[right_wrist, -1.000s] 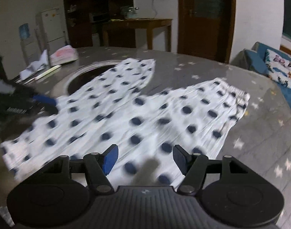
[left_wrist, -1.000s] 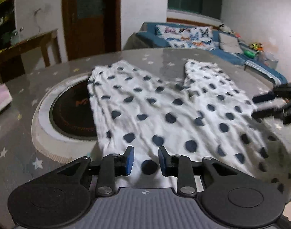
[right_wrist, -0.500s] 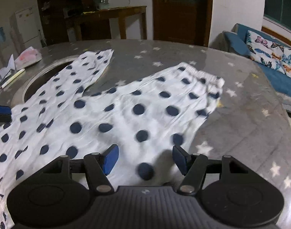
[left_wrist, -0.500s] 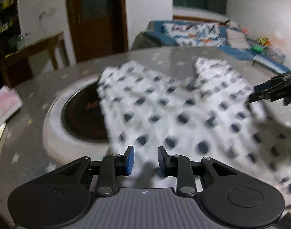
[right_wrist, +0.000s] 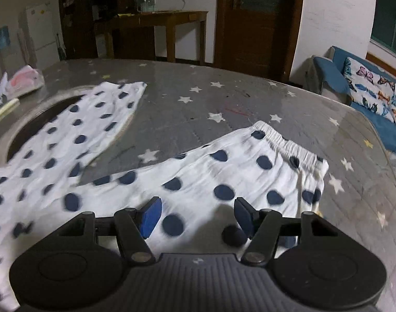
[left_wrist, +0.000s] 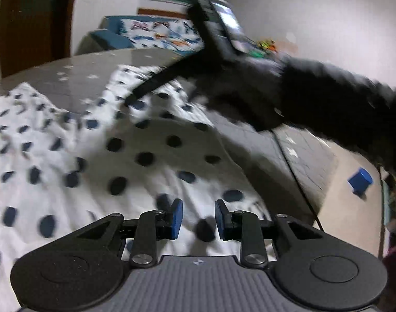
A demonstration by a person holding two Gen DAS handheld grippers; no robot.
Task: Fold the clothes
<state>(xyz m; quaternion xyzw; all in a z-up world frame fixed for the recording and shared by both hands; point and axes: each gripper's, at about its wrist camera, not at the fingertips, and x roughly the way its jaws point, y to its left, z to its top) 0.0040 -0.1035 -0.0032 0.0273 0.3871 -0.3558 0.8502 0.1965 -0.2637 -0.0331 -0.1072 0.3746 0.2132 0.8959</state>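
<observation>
A: State the step in hand.

B: Positioning for the first fold, by my judgement. The polka-dot trousers [right_wrist: 211,182] lie spread on the star-patterned table [right_wrist: 250,98], directly under and ahead of both tools. The right gripper [right_wrist: 198,218] hangs over the leg whose elastic cuff [right_wrist: 289,140] lies ahead and to its right; jaws moderately apart, nothing clamped. The left gripper [left_wrist: 198,218] hangs over the cloth, jaws narrowly apart, holding nothing.

A: Next requirement?

B: Each tool probably needs to descend onto a fabric edge and pinch it.

A: Containers?

B: None in view that hold anything. The dark round recess [right_wrist: 41,119], ahead-left of the right gripper, is partly covered by the other leg.
</observation>
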